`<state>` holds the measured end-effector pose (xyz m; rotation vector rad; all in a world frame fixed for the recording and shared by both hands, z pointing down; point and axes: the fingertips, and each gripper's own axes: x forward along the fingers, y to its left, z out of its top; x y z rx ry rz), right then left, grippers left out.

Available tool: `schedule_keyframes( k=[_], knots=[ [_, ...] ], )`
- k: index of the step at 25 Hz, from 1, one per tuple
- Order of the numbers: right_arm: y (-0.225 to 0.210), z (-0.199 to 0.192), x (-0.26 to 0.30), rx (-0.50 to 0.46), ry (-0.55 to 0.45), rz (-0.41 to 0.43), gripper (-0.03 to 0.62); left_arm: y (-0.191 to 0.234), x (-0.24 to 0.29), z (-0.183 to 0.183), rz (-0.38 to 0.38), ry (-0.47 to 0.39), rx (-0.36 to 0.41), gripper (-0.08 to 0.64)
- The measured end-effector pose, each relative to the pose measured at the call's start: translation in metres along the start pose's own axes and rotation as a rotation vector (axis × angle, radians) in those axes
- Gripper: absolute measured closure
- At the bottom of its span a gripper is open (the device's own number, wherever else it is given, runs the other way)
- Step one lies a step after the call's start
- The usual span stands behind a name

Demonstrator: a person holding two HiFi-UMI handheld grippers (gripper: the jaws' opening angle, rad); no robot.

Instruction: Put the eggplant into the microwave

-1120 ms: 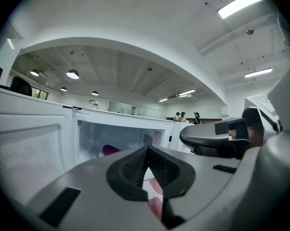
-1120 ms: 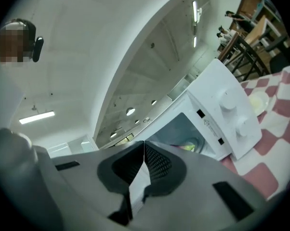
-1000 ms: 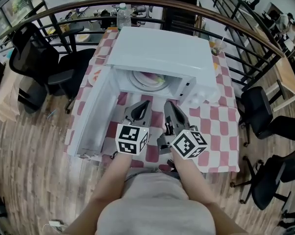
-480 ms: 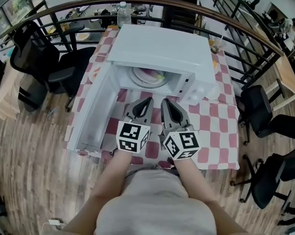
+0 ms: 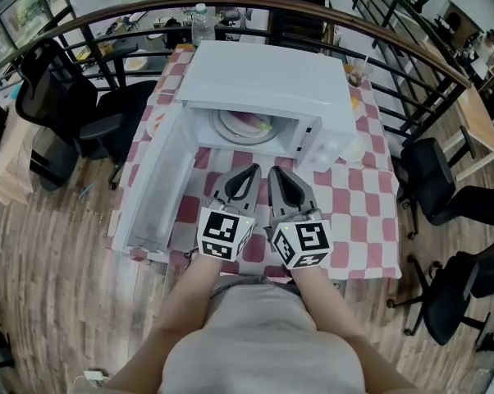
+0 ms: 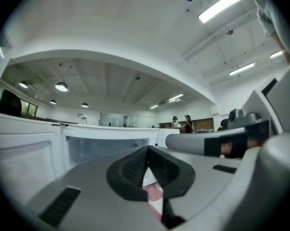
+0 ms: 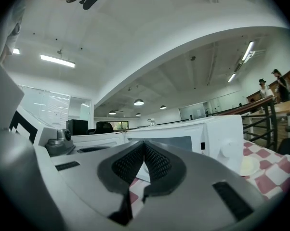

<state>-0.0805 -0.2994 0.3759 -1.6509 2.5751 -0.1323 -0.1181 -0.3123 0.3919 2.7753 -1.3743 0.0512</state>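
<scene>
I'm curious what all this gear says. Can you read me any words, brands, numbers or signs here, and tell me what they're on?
No text here can be read.
On the left marker cube and right marker cube: black-and-white square patterns, no letters.
On the microwave control panel: marks too small to read.
On the bottle: any print too small to read.
</scene>
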Motion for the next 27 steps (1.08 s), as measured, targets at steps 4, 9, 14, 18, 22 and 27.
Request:
schedule_keyframes(
  k=[4, 9, 14, 18, 22, 27],
  knots=[
    [-0.001, -0.005, -0.003, 0.01, 0.017, -0.004, 0.568, -0.003, -0.002, 0.002, -0.011, -0.006, -0.004, 0.561],
    [-0.005, -0.007, -0.006, 0.006, 0.027, -0.02, 0.568, -0.009, -0.002, 0.004, -0.03, -0.012, -0.004, 0.561],
    [-0.007, -0.008, -0.006, -0.013, 0.041, -0.046, 0.568, -0.012, -0.001, 0.003, -0.045, -0.013, -0.012, 0.561],
    [-0.008, -0.011, -0.006, -0.046, 0.053, -0.052, 0.568, -0.014, 0.0, 0.003, -0.054, -0.018, -0.018, 0.561],
    [-0.008, -0.01, -0.004, -0.064, 0.052, -0.053, 0.569, -0.015, 0.001, 0.006, -0.057, -0.028, -0.023, 0.561],
    [-0.009, -0.011, -0.001, -0.083, 0.058, -0.053, 0.569, -0.013, 0.003, 0.007, -0.059, -0.032, -0.026, 0.561]
  ],
)
